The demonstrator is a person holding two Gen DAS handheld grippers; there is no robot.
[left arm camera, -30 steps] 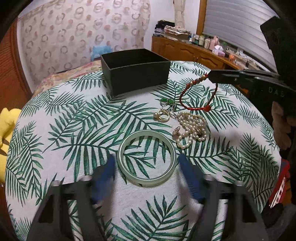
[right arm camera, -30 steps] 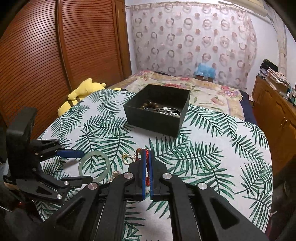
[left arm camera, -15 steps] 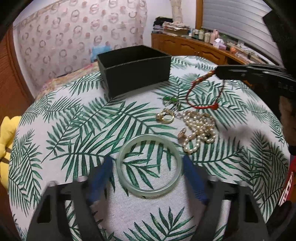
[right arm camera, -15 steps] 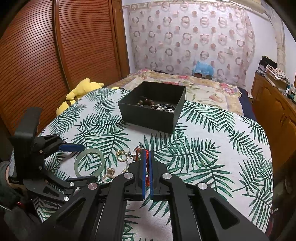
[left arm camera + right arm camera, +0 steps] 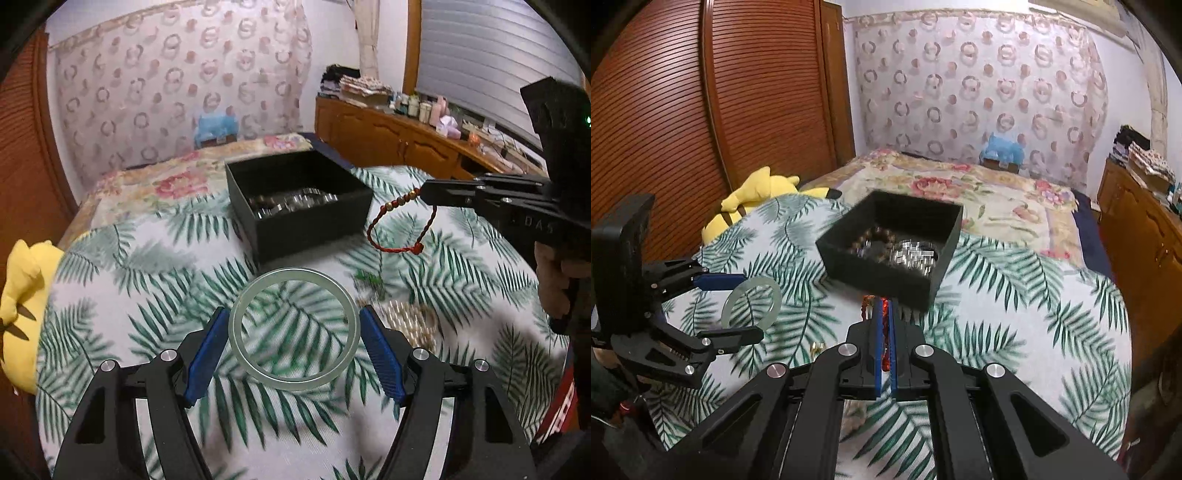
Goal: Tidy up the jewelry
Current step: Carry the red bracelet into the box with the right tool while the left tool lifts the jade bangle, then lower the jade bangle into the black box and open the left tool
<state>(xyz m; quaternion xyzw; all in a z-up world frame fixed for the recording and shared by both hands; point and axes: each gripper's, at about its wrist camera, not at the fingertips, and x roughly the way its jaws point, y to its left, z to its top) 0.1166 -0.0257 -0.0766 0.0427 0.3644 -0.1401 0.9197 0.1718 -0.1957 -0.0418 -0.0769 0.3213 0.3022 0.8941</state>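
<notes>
My left gripper (image 5: 293,317) is shut on a pale green jade bangle (image 5: 294,383) and holds it above the table; it also shows in the right wrist view (image 5: 752,302). My right gripper (image 5: 884,312) is shut on a red cord bracelet (image 5: 400,227) with gold and red beads, hanging in the air just right of the black box (image 5: 299,225). The open black box (image 5: 892,271) holds dark beads and silver pieces. A pearl strand (image 5: 410,317) and a green pendant (image 5: 369,278) lie blurred on the tablecloth.
The round table has a palm-leaf cloth (image 5: 140,295). A yellow plush toy (image 5: 22,295) sits at the left edge. A bed (image 5: 997,192) lies beyond the table, a wooden dresser (image 5: 399,136) at the right, and a slatted wooden wardrobe (image 5: 683,110) at the left.
My left gripper has closed on the bangle and lifted it off the table. My right gripper has carried the red bracelet up and toward the black box.
</notes>
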